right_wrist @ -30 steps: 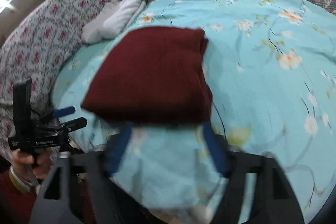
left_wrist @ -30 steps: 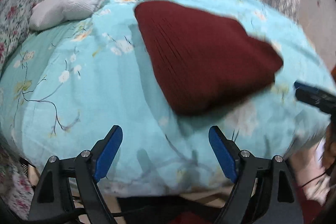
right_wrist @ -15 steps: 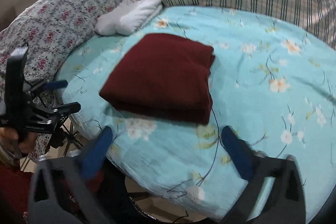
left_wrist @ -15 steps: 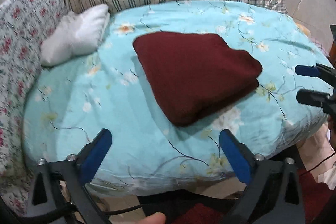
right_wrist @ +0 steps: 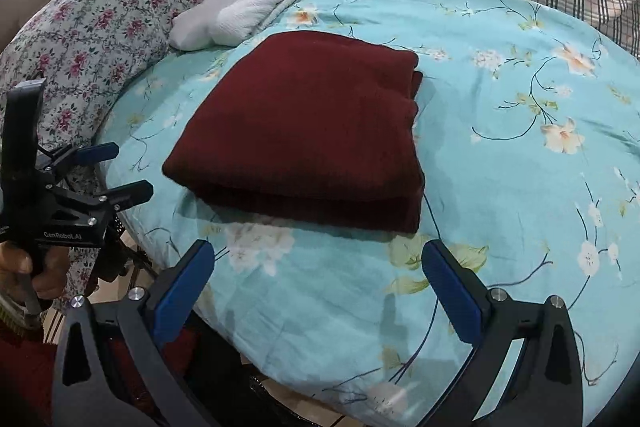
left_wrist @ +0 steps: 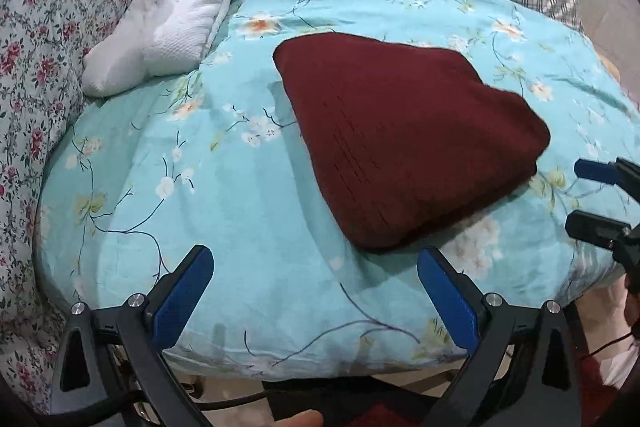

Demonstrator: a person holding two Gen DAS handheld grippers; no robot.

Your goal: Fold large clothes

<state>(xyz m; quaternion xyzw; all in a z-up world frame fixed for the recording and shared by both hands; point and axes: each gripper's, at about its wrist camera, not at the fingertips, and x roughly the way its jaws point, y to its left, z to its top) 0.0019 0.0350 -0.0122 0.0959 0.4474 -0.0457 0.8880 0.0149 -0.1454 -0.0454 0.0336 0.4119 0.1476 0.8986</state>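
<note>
Item: dark red knitted garment point(left_wrist: 400, 143), folded, lying on the turquoise floral bed point(left_wrist: 224, 195); we hold left hand-held gripper point(left_wrist: 316, 291) and right hand-held gripper point(right_wrist: 316, 287) apart, empty, best lifted clear.

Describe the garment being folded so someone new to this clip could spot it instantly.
Start at the turquoise floral bedspread covering the bed. Near its front edge lies the dark red knit garment, folded into a thick rectangle. The only other cloth nearby is the white bundle by the pillows.
</note>
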